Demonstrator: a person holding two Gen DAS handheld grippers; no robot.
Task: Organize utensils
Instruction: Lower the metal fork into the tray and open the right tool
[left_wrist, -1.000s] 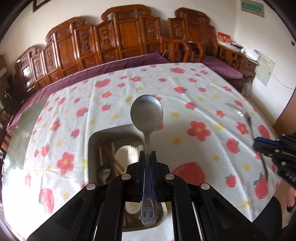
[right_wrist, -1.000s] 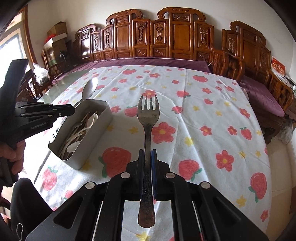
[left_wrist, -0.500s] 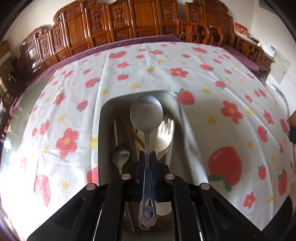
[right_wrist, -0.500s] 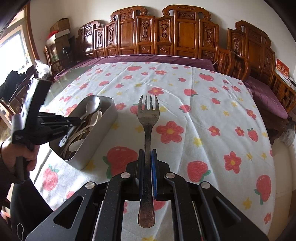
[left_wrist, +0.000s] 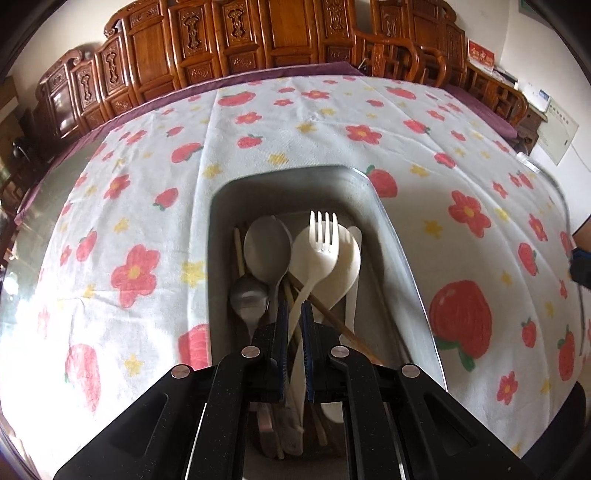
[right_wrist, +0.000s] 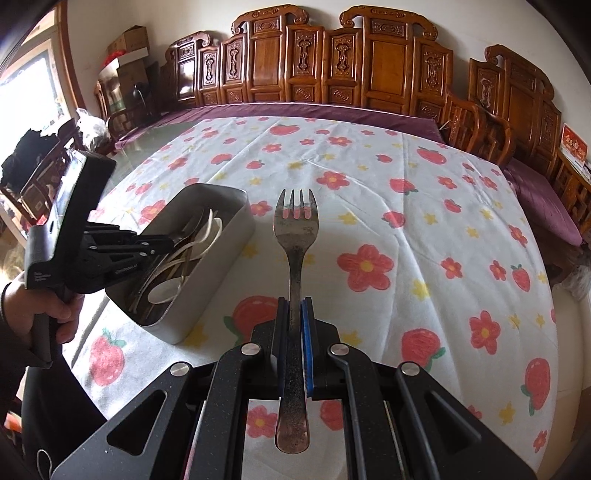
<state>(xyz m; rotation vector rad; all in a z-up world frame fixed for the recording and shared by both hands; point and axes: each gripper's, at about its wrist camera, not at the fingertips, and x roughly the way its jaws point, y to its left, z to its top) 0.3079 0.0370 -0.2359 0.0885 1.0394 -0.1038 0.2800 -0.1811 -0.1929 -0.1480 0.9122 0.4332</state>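
A grey metal utensil box (left_wrist: 391, 236) (right_wrist: 229, 236) sits on the strawberry tablecloth and holds several utensils: a large metal spoon (left_wrist: 266, 247), a smaller metal spoon (left_wrist: 248, 295), a white plastic fork (left_wrist: 322, 240), a white spoon and chopsticks. My left gripper (left_wrist: 292, 308) is over the box's near end, its jaws slightly apart and holding nothing; it also shows in the right wrist view (right_wrist: 162, 245). My right gripper (right_wrist: 295, 306) is shut on a metal fork (right_wrist: 295, 229), held above the cloth to the right of the box.
The tablecloth (right_wrist: 424, 229) covers a glass-topped table with a purple border. Carved wooden chairs (right_wrist: 369, 70) line the far side. The person's hand (right_wrist: 40, 306) holds the left gripper at the table's near left edge.
The left gripper tilted down over the box and opened; the large metal spoon it held now lies in the box. The right gripper with the fork has hardly moved.
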